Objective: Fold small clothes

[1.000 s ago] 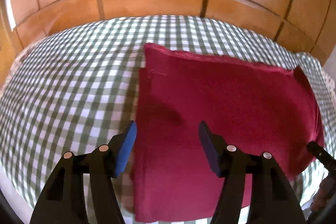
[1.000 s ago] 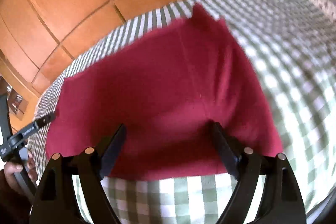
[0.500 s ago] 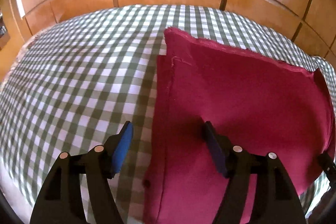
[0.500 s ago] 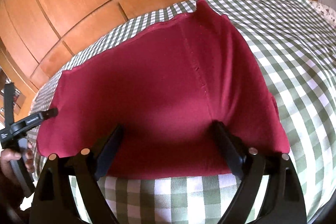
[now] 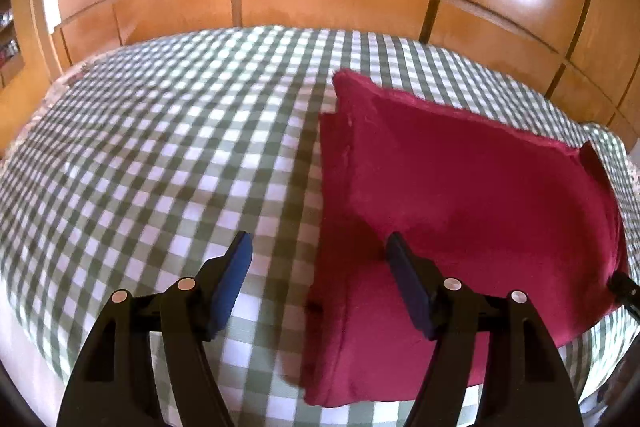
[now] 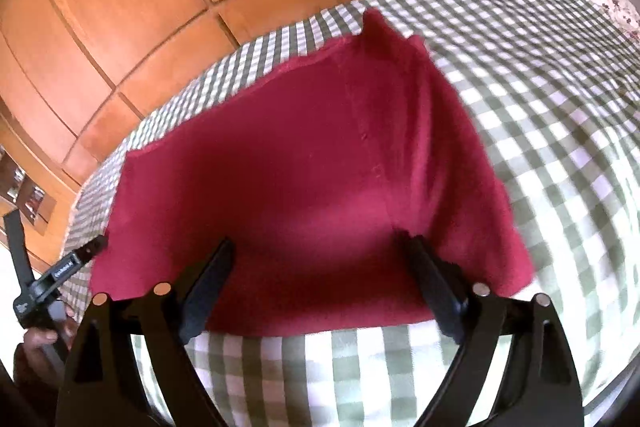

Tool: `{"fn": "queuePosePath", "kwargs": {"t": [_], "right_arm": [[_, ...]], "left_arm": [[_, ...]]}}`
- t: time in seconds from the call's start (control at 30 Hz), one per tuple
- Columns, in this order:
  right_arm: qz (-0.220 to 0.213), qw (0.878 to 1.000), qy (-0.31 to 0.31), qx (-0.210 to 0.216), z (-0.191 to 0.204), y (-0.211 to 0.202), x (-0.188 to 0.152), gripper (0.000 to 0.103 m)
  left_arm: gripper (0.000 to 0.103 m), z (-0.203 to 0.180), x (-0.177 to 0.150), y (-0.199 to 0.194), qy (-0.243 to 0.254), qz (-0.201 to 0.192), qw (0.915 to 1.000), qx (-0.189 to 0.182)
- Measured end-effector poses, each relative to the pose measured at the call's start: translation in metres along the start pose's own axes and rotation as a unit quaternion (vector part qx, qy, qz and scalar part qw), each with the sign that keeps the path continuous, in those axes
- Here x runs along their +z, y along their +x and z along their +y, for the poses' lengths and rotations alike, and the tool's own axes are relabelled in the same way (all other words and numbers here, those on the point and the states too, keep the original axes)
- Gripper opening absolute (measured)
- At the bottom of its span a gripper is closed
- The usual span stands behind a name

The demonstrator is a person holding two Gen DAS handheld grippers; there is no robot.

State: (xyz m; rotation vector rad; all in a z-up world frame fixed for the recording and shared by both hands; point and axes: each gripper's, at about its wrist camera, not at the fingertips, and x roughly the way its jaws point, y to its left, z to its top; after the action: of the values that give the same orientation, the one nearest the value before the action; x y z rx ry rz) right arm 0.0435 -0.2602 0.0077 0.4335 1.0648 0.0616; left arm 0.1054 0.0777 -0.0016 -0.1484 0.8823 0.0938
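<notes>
1. We see a red cloth (image 5: 472,195) lying folded and flat on a green-and-white checked cover (image 5: 160,155), with orange wood panels (image 5: 320,3) behind.
2. In the left wrist view the cloth takes up the right half of the cover; its left edge runs down the picture between the two fingers of our left gripper (image 5: 318,267).
3. The left fingers are spread. The one with the blue pad (image 5: 236,275) hangs over bare checks, just beside the cloth's edge; the other finger (image 5: 408,283) hangs over the red cloth. Nothing is pinched between them, and the jaws have just been opening.
4. Along the cloth's left edge we can see two layers, the lower one showing past the upper as a narrow strip.
5. In the right wrist view our right gripper (image 6: 320,275) stands over the near part of the cloth, both fingers spread wide with red fabric showing between them. The jaws have just been closing a little, but no fabric is gripped.
6. We cannot tell whether the right fingertips touch the cloth or hover just above it.
7. The cloth's near edge lies below the right fingertips in the picture, with checks beyond it.
8. At the left rim of the right view a hand (image 6: 40,335) holds the other gripper, its tip at the cloth's left edge.
</notes>
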Motion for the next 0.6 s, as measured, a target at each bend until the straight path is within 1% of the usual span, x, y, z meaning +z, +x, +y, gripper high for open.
{"fn": "queuePosePath", "kwargs": {"t": [0.07, 0.17, 0.27, 0.3, 0.37, 0.4, 0.43, 0.5, 0.53, 0.57, 0.6], "right_arm": [[-0.017, 1.0, 0.003, -0.013, -0.005, -0.008, 0.01, 0.078], [-0.036, 0.999, 0.015, -0.034, -0.017, -0.011, 0.033, 0.074], [-0.044, 0.996, 0.022, -0.071, -0.026, 0.0, 0.062, 0.071], [-0.044, 0.996, 0.022, -0.076, -0.028, 0.004, 0.069, 0.07], [-0.04, 0.995, 0.018, -0.089, -0.031, 0.016, 0.082, 0.068], [-0.038, 0.994, 0.012, -0.107, -0.031, 0.025, 0.091, 0.067], [-0.033, 0.993, 0.009, -0.115, -0.033, 0.032, 0.096, 0.065], [-0.012, 0.993, 0.004, -0.119, -0.036, 0.051, 0.105, 0.057], [-0.002, 0.992, -0.002, -0.123, -0.036, 0.058, 0.108, 0.042], [0.006, 0.992, -0.013, -0.128, -0.036, 0.065, 0.11, 0.025], [0.006, 0.99, -0.021, -0.138, -0.036, 0.068, 0.112, 0.02]], "left_arm": [[0.069, 0.002, 0.001, -0.003, 0.001, -0.006, 1.0, -0.002], [0.069, 0.003, 0.006, -0.004, -0.003, -0.013, 0.9998, -0.014], [0.069, 0.0, 0.012, -0.002, 0.006, -0.02, 0.9995, -0.023], [0.069, -0.002, 0.014, 0.0, 0.008, -0.021, 0.9994, -0.025], [0.069, -0.006, 0.02, 0.004, 0.016, -0.023, 0.9989, -0.037], [0.069, -0.008, 0.022, 0.006, 0.02, -0.024, 0.9988, -0.038], [0.069, -0.013, 0.025, 0.009, 0.027, -0.026, 0.9986, -0.038], [0.069, -0.019, 0.031, 0.013, 0.037, -0.031, 0.998, -0.041], [0.069, -0.023, 0.035, 0.015, 0.043, -0.034, 0.9975, -0.045], [0.069, -0.026, 0.038, 0.016, 0.048, -0.037, 0.997, -0.049], [0.069, -0.031, 0.041, 0.018, 0.056, -0.042, 0.996, -0.055]]}}
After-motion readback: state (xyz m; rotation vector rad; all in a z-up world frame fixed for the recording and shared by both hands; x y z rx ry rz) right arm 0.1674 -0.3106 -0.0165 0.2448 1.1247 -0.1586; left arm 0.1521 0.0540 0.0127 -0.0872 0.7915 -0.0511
